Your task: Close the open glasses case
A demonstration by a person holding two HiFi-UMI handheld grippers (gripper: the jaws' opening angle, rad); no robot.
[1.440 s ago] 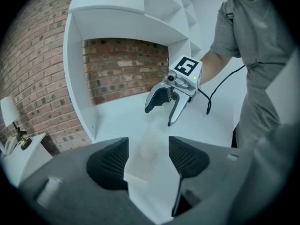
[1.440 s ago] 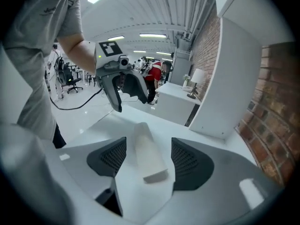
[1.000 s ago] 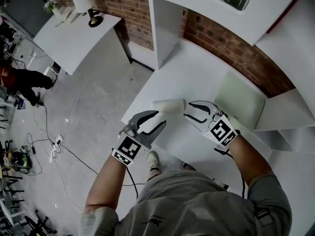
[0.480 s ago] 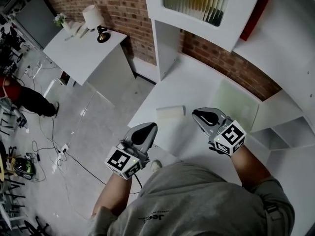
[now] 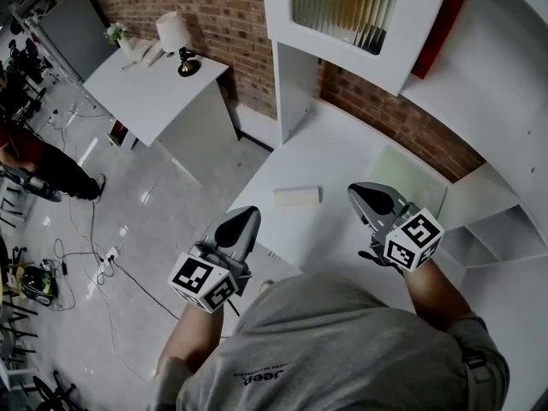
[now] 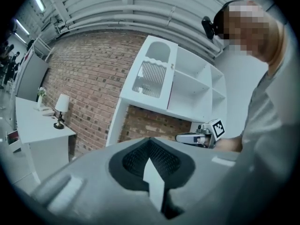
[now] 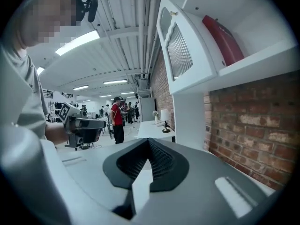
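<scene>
The white glasses case lies on the white desk with its lid down. My left gripper hangs near the desk's front edge, below and left of the case, jaws shut on nothing. My right gripper is up off the desk to the right of the case, also shut and empty. Neither touches the case. In the left gripper view the shut jaws point level at the shelf unit, with the right gripper beyond. The right gripper view shows its shut jaws and the left gripper; the case is out of both.
A pale green mat lies on the desk at the right by the brick wall. A white shelf unit rises behind, with a red thing on it. A side table with a lamp stands left; cables cross the floor.
Both grippers have gone from open beside the case to shut. They have risen and drawn back from it toward the person. The case has stayed in place on the desk.
</scene>
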